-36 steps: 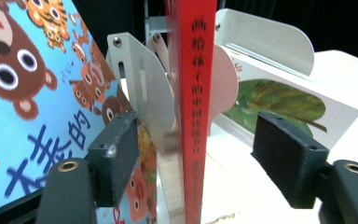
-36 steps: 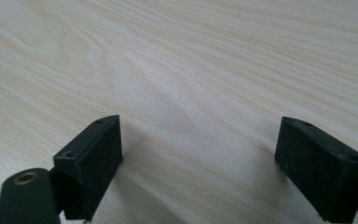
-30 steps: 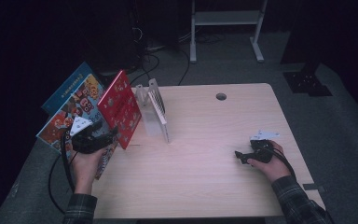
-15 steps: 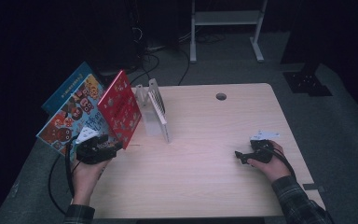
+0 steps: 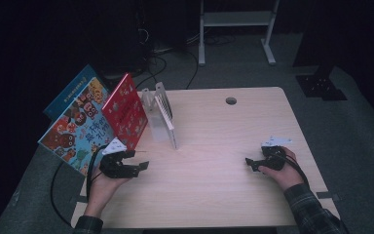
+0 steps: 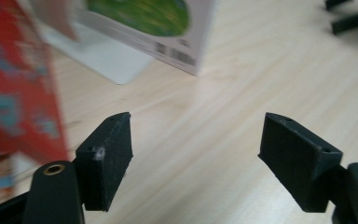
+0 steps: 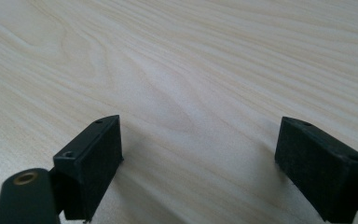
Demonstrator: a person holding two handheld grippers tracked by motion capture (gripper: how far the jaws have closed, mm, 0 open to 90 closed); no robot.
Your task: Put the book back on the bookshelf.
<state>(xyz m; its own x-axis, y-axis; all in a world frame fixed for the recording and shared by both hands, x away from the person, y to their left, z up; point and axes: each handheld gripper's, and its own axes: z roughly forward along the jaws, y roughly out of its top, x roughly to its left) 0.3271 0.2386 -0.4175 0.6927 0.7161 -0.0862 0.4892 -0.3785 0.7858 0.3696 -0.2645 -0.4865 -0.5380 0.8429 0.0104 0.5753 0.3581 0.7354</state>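
Several picture books lean together at the table's left edge: a red book [image 5: 125,113] in front, a colourful cartoon book [image 5: 78,129] behind it and a blue one [image 5: 70,95] at the back. My left gripper [image 5: 139,161] hovers low over the table just right of the red book's bottom corner. Its jaws are open and have just been opening wider, with nothing between them. In the left gripper view, the left gripper [image 6: 198,135] has the red book [image 6: 18,84] at its left. My right gripper [image 5: 251,164] rests open on the table's right side; the right gripper [image 7: 200,140] faces bare wood.
A white book stand [image 5: 152,100] holds a thin white book [image 5: 168,124] upright beside the red book; its green-covered face [image 6: 168,28] and the stand's base [image 6: 107,58] lie ahead of my left jaws. A cable hole [image 5: 231,101] sits at the table's far edge.
My left gripper has moved right and down, away from the books' lower edge and out over the table. The books and the right gripper have stayed put.
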